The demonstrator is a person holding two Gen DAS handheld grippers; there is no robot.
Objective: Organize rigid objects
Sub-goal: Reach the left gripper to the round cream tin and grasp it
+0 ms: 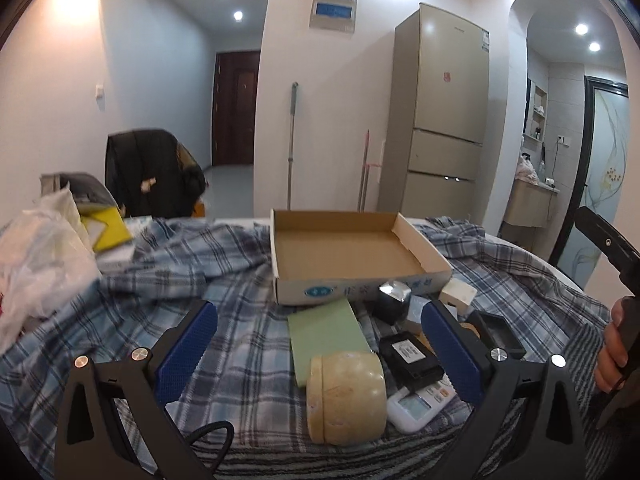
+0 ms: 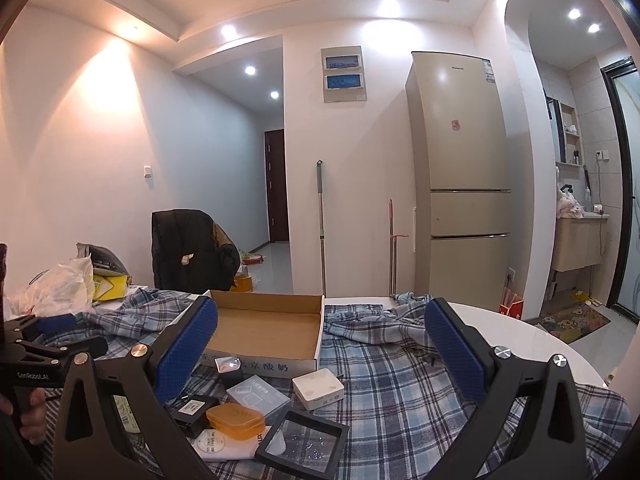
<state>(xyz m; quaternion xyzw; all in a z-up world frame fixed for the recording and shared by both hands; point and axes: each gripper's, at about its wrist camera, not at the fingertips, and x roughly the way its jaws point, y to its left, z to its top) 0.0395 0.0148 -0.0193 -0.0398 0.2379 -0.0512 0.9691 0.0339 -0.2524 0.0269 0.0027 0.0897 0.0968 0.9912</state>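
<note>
An open, empty cardboard box (image 1: 344, 248) lies on the plaid cloth; it also shows in the right wrist view (image 2: 264, 330). My left gripper (image 1: 320, 344) is open and empty above a cream round jar (image 1: 346, 398), a green flat box (image 1: 326, 334), a black box (image 1: 412, 356) and a white monitor (image 1: 420, 402). My right gripper (image 2: 320, 356) is open and empty above a small white box (image 2: 318, 388), an orange case (image 2: 236, 420), a grey-blue box (image 2: 258, 396) and a black framed case (image 2: 302, 442).
White plastic bags (image 1: 36, 260) and a yellow box (image 1: 106, 226) sit at the table's left. A chair with a black jacket (image 1: 152, 172) stands behind. The white round table edge (image 2: 540, 340) shows at right. A fridge (image 1: 440, 116) stands against the far wall.
</note>
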